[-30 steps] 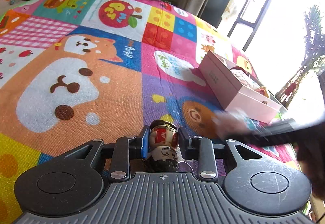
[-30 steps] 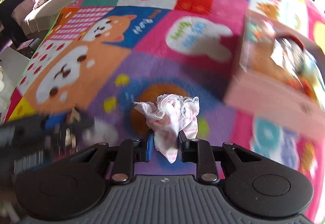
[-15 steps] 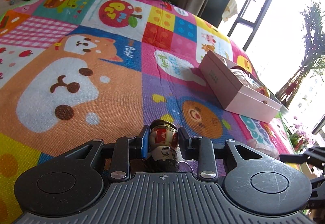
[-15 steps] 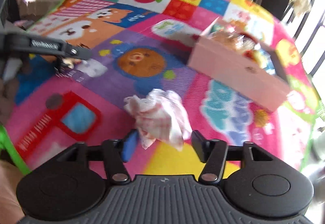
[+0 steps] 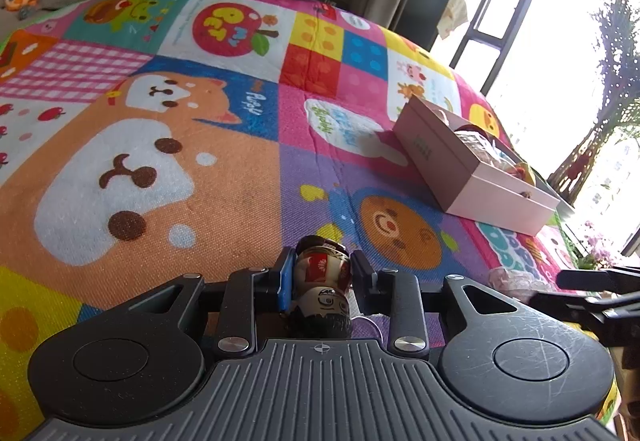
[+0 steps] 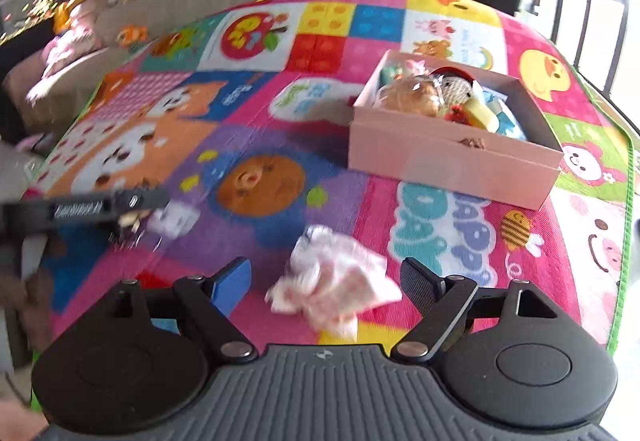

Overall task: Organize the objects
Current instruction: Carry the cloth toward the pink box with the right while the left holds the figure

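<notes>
Currently right gripper (image 6: 324, 283) jaws opening, pink cloth (image 6: 336, 289) loose between them near the mat's (image 6: 440, 233) front edge; left gripper (image 5: 320, 277) clamps figurine (image 5: 322, 281). Regrip cloth centrally, then carry to box (image 6: 452, 157).

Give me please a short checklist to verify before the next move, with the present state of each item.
1. Left gripper grips the small figurine: ok, both pads press on it.
2. Right gripper has let go of the pink cloth: ok, jaws are opening, pads are clear of the cloth between them.
3. Cloth rests on the play mat: ok, though outside the box.
4. Pink box is open to receive things: ok, no lid on it.
5. Free room in the box for the figurine: cannot tell, several toys already fill it.
6. Mat between figurine and box is free: ok in the left wrist view.
</notes>
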